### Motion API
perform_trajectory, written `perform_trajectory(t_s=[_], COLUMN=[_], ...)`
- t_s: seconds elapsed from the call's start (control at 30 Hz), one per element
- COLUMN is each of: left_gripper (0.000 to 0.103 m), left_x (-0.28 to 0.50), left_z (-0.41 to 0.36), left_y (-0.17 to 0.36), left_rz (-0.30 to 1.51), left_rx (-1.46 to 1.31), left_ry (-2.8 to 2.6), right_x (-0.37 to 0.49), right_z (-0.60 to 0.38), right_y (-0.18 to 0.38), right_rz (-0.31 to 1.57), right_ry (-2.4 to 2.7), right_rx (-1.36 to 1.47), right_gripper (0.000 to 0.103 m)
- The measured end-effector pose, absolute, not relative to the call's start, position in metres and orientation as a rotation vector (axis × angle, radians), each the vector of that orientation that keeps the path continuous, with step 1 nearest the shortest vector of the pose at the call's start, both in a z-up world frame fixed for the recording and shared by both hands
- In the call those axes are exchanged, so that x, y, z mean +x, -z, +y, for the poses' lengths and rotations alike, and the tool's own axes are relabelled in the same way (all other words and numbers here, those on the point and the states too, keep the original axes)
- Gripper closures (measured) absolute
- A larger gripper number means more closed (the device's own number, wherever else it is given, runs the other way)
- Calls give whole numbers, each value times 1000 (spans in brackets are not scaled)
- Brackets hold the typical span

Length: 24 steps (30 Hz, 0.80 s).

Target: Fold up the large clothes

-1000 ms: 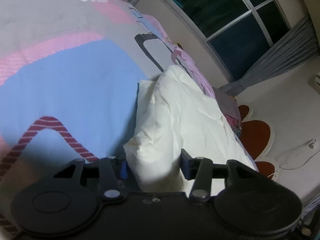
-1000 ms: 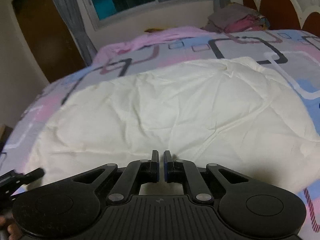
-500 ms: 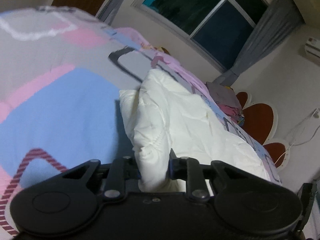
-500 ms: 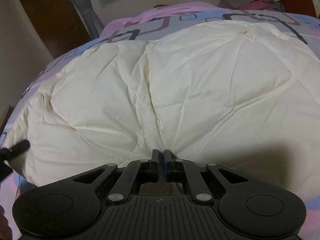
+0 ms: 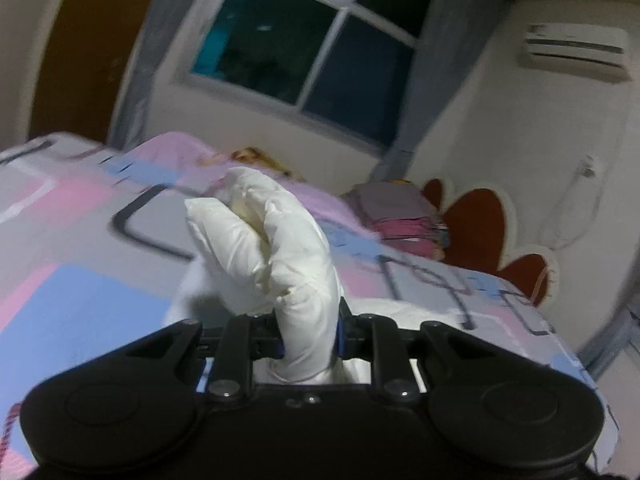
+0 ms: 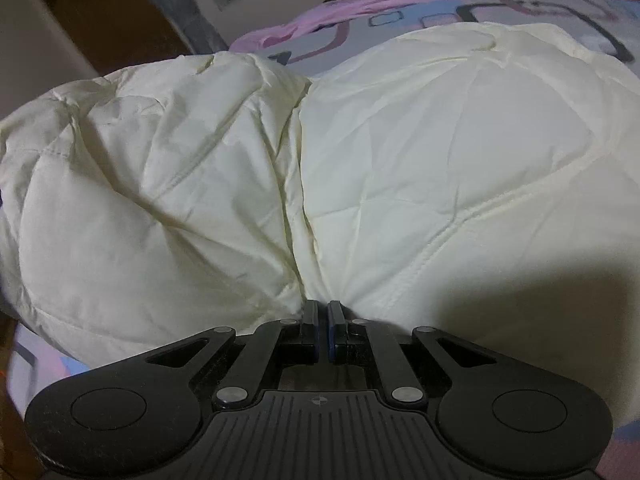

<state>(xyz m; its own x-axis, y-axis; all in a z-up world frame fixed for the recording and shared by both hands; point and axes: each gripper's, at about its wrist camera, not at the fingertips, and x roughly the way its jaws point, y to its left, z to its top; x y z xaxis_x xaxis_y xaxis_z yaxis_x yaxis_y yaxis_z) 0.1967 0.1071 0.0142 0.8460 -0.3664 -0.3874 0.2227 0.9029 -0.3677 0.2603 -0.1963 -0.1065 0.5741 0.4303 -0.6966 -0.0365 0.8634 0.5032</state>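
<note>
White padded quilt (image 6: 400,152) is pinched in both left tongs (image 5: 308,336) and right tongs (image 6: 322,320); raise both edges evenly above the bed (image 5: 80,280) to avoid bunching.

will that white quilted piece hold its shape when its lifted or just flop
Probably floppy: the white quilted piece bunches in the left tool and creases at the right tool. Its puffy quilting suggests it is light for its bulk.

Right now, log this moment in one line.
left hand-held gripper: shut on quilt | right hand-held gripper: shut on quilt edge | quilt on bed
</note>
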Motion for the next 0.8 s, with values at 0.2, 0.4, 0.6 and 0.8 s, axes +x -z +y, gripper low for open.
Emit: perform_trajectory(t_s=[0.2, 0.4, 0.6, 0.8], left_gripper=[83, 83, 83, 62], left_x=[205, 206, 220, 242], left_z=[34, -46, -121, -173], left_y=[-39, -32, 4, 62], left_rz=[463, 503, 649, 853], left_rx=[-226, -114, -65, -59], left_ry=[443, 603, 709, 761], right_x=[236, 210, 194, 177], right_z=[-259, -330, -383, -422], right_y=[86, 82, 85, 93], right_rz=[823, 760, 748, 772], right_ry=[-238, -122, -13, 51], right_rx=[565, 669, 723, 758], right_gripper=[97, 97, 97, 97])
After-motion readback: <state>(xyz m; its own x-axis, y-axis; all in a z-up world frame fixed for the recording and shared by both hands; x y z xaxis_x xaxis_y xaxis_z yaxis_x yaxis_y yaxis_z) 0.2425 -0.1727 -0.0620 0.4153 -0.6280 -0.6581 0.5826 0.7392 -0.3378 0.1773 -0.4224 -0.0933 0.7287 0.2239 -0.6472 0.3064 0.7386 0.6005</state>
